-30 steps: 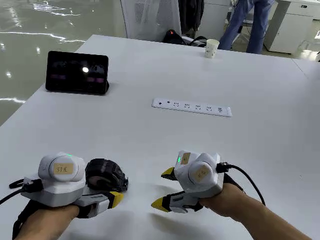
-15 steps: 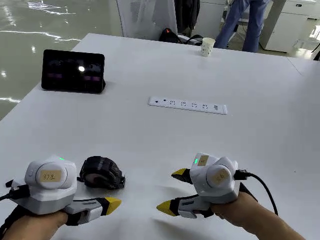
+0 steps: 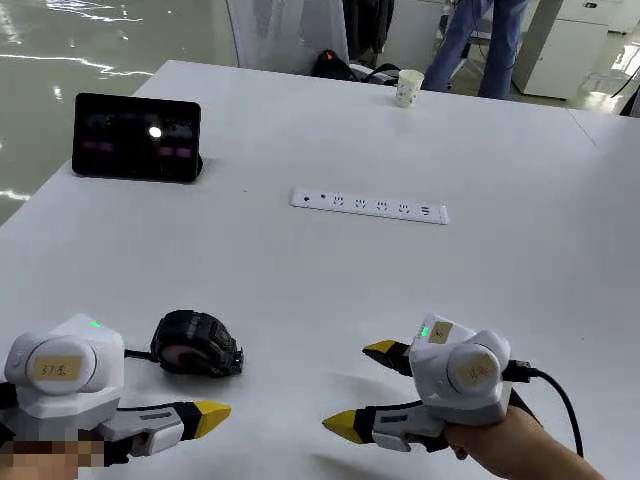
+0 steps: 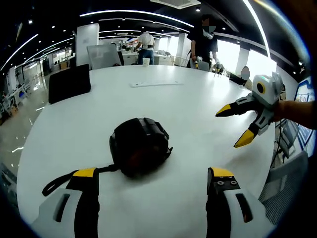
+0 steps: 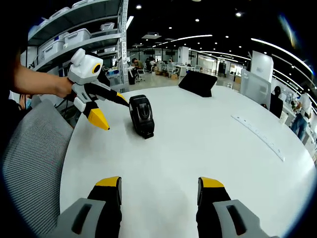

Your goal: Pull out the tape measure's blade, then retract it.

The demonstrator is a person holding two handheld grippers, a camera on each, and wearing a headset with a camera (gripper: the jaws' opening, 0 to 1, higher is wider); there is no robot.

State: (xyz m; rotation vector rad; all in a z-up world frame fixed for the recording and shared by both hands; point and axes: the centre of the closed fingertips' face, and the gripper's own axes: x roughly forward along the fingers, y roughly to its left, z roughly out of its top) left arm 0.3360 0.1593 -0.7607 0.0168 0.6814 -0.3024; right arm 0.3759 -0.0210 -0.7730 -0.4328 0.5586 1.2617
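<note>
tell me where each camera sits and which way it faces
Left gripper view: rides the left tongs, looks along them over the white table at the tape measure; own jaws below, right tongs and right forearm at right.
Right gripper view: rides the right tongs, looks back at the tape measure and left tongs; own jaws below, left forearm at left.
Head view: in the headset, looks forward and down the table; both tongs and right forearm at bottom.
Shared: all three see the tape measure; each gripper view sees the other tongs.
</note>
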